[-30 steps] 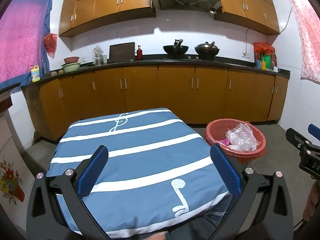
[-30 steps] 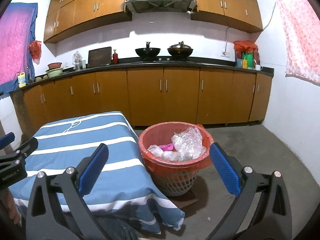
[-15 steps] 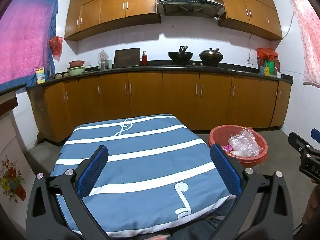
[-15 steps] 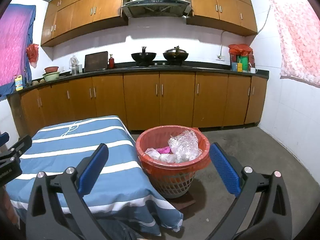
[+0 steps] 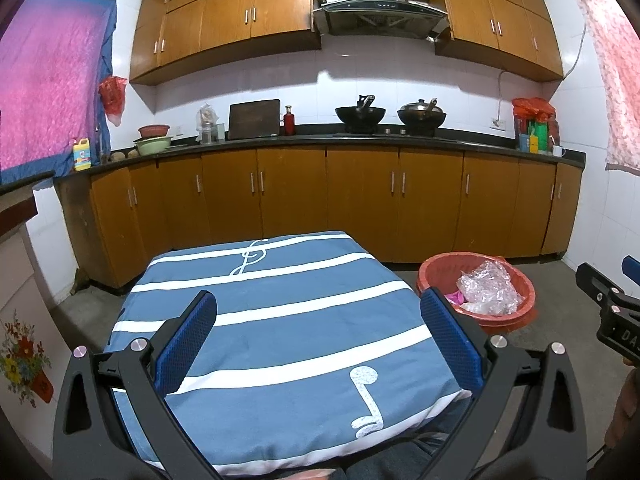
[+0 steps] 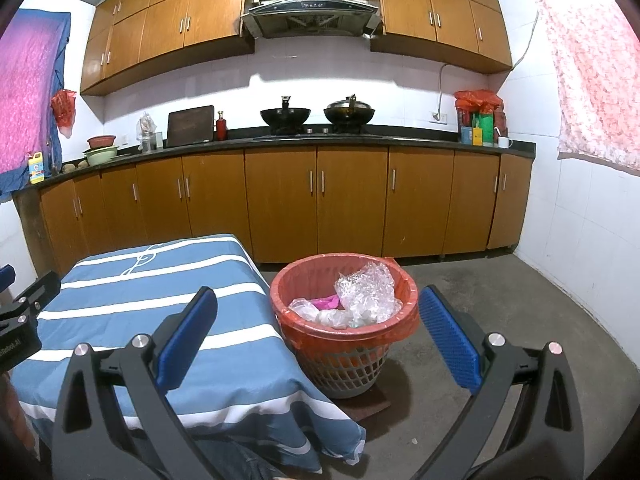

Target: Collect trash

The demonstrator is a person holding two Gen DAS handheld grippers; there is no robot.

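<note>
A waste basket with a red liner (image 6: pixel 404 280) stands on the floor right of the table; it also shows in the left wrist view (image 5: pixel 526 308). It holds crumpled clear bubble wrap (image 6: pixel 366 288), clear plastic and a pink scrap (image 6: pixel 325 302). My left gripper (image 5: pixel 318 340) is open and empty above the table with the blue striped cloth (image 5: pixel 280 304). My right gripper (image 6: pixel 316 336) is open and empty, in front of the basket and above it.
Brown base cabinets (image 5: pixel 360 200) run along the back wall under a dark counter with two woks (image 5: pixel 360 114), a cutting board and bowls. Grey concrete floor (image 6: pixel 520 300) lies right of the basket. A white wall stands at the right.
Both grippers have tilted up and drawn back a little, so the table and basket sit lower in view. Both stayed open and empty.
</note>
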